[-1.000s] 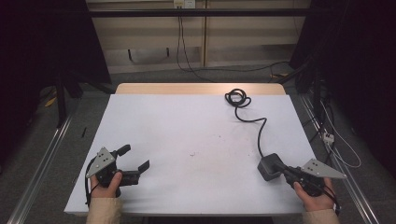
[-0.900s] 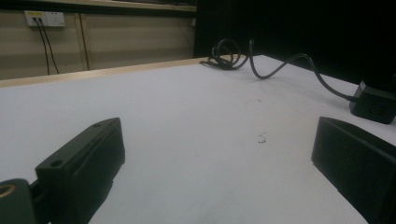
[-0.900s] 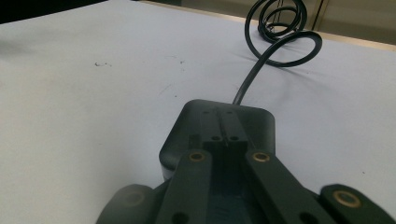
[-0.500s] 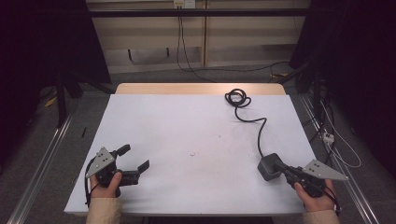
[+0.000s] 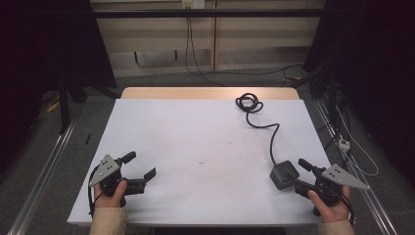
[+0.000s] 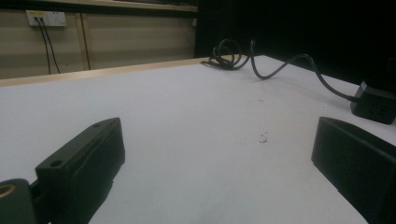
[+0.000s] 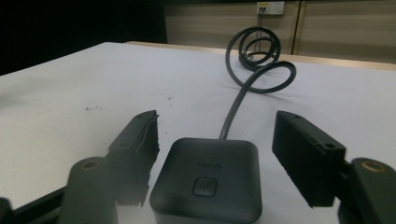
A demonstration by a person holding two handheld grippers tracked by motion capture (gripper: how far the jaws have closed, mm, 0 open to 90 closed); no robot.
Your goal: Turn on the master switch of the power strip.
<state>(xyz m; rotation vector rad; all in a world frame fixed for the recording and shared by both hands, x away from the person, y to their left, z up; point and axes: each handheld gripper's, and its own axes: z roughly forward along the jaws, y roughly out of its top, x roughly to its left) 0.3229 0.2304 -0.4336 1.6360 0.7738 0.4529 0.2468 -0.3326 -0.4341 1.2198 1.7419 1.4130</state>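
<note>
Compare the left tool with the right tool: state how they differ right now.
The left tool has nothing but bare white table between its open jaws; the right tool straddles the dark grey square power cube with a black cord, its pads standing apart from the cube's sides. The right tool's jaws have just been opening. The left tool sits at the table's near left corner, the right at its near right. Both are black, hand-held and open.

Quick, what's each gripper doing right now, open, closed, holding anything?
Left gripper: open, nothing between its fingers.
Right gripper: open, its jaws have just been opening; the dark square box sits between its fingers, which do not press on it.
</note>
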